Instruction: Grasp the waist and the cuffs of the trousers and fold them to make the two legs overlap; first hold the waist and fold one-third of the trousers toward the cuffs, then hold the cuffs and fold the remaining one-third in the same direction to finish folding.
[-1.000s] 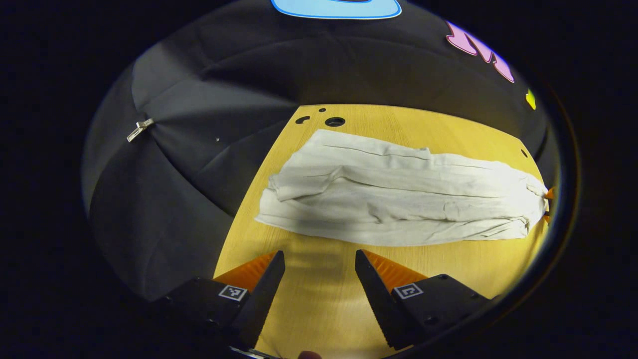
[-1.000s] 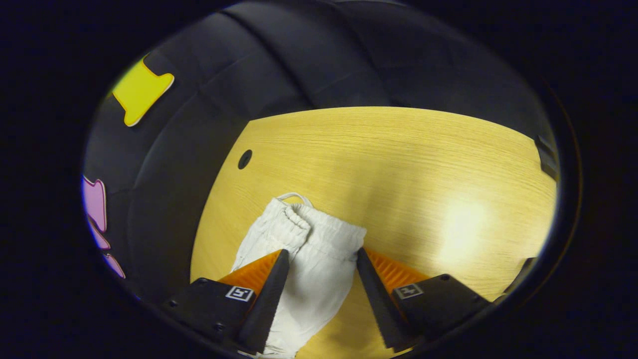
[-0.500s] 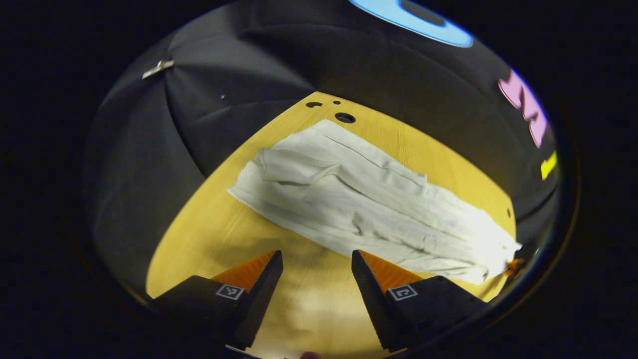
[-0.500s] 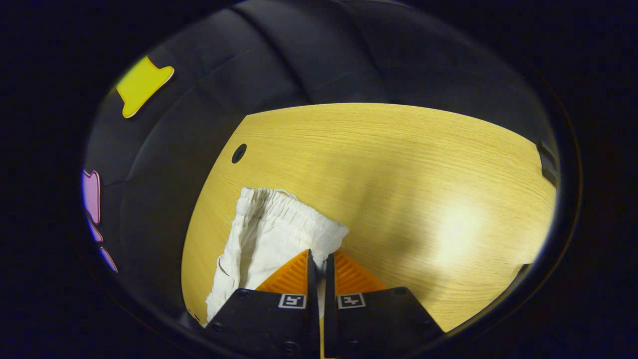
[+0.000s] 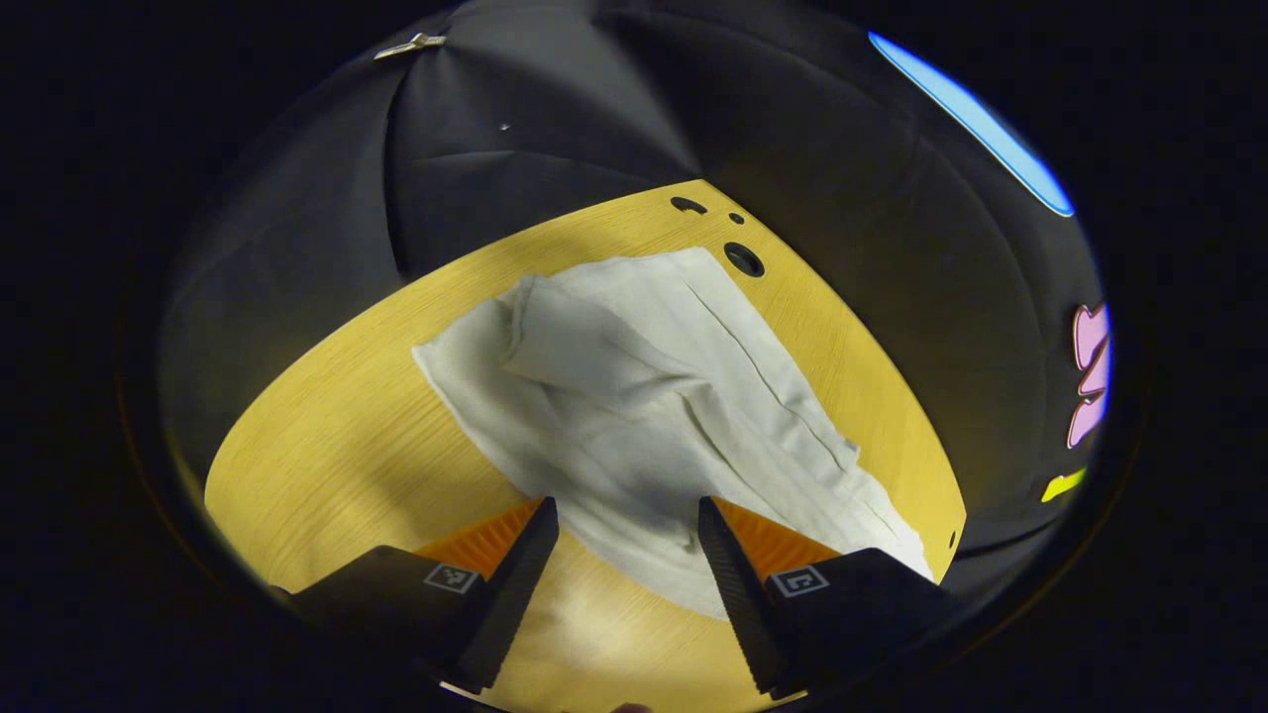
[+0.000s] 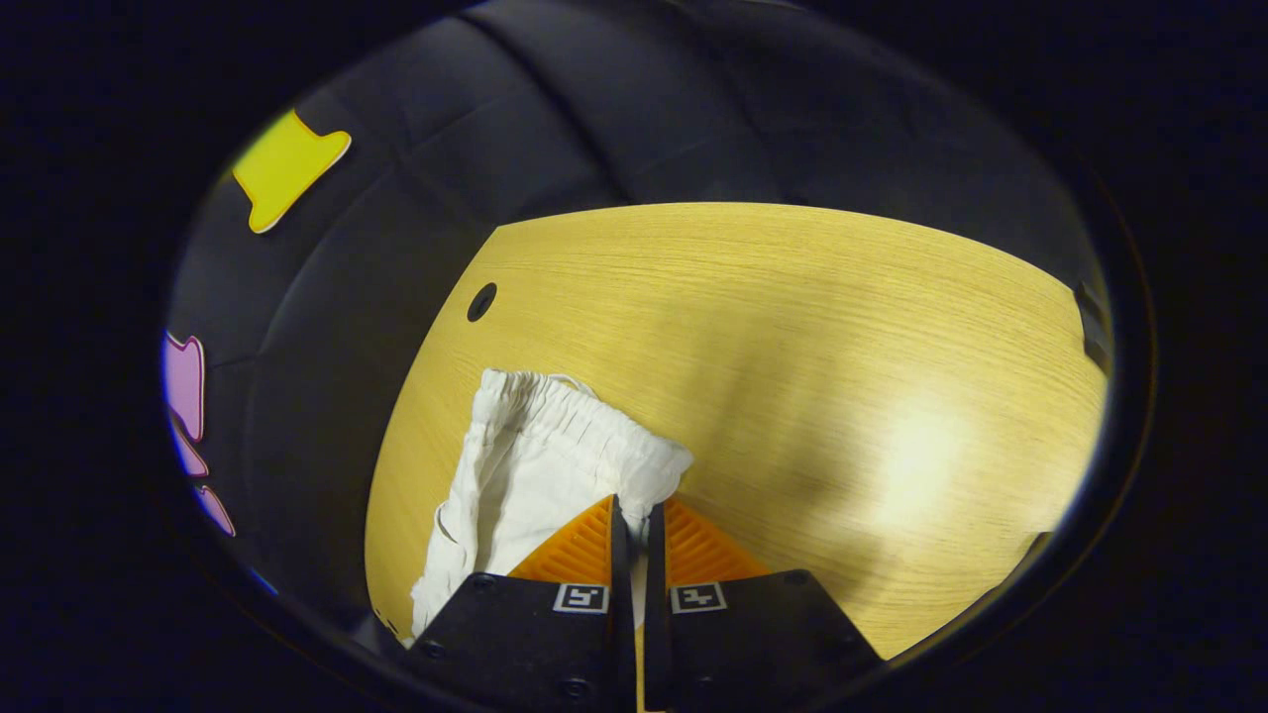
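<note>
— Where are the trousers [image 5: 634, 396] lying?

— They are lying flat along your wooden table [image 5: 327, 416], cuffs toward the far holes.

— What is your right gripper [image 6: 630, 515] doing?

— You are clenching it on the gathered waist [image 6: 565, 436], both fingers pressing the white cloth.

— And your left gripper [image 5: 624, 535]?

— You are holding it spread wide, its fingers straddling the near edge of a leg.

Bare table [image 6: 842, 327] right of trousers [image 6: 535, 465] (nothing standing there); booth wall [image 6: 594, 119] close behind.
</note>
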A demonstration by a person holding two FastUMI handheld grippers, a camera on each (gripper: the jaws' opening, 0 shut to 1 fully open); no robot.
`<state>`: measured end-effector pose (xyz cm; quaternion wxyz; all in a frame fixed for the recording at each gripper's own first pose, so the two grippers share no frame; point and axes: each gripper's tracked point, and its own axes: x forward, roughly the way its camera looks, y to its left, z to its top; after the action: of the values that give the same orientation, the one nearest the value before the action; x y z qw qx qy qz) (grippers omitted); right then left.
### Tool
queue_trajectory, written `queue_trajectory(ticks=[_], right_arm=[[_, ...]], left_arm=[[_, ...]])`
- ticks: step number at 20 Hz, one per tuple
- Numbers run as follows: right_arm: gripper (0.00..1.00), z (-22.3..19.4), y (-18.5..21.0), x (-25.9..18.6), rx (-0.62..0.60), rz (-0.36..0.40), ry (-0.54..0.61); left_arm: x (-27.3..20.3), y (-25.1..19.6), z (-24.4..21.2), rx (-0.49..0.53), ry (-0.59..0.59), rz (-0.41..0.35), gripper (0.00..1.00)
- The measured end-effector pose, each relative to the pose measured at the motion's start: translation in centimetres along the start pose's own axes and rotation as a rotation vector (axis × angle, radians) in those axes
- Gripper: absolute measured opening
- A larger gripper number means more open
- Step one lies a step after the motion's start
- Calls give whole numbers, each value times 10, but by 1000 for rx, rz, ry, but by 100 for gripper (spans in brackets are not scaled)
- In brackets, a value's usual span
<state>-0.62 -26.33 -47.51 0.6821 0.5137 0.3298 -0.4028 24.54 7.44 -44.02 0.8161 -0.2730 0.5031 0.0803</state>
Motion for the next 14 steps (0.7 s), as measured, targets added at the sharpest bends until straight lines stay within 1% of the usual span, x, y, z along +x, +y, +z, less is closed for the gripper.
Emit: queue_trajectory(ticks=[1,2,4,5,6,7,9,10,12,13,14], right_arm=[[8,0,0,0,1,2,1],[8,0,0,0,1,4,1],[8,1,1,1,1,6,1],[8,1,1,0,0,6,0],[8,1,1,0,-1,8,-1],[8,1,1,0,-3,9,-1],[8,1,1,0,-10,13,-4],[8,1,1,0,-15,17,-6],[8,1,1,0,-21,26,-12],[8,1,1,-1,-24,33,-12],[8,3,2,-3,-22,47,-18]], left_arm=[[6,1,3,13,-8,21,84],[10,-1,8,29,-18,31,84],[14,-3,14,53,-20,61,86],[16,-2,15,68,-24,77,86],[19,0,18,88,-28,98,85],[23,5,19,114,-27,141,82],[29,6,24,160,-52,179,49],[33,2,27,146,-66,160,32],[32,-2,25,73,-75,124,5],[30,0,21,26,-73,102,7],[27,2,19,-24,-68,79,6]])
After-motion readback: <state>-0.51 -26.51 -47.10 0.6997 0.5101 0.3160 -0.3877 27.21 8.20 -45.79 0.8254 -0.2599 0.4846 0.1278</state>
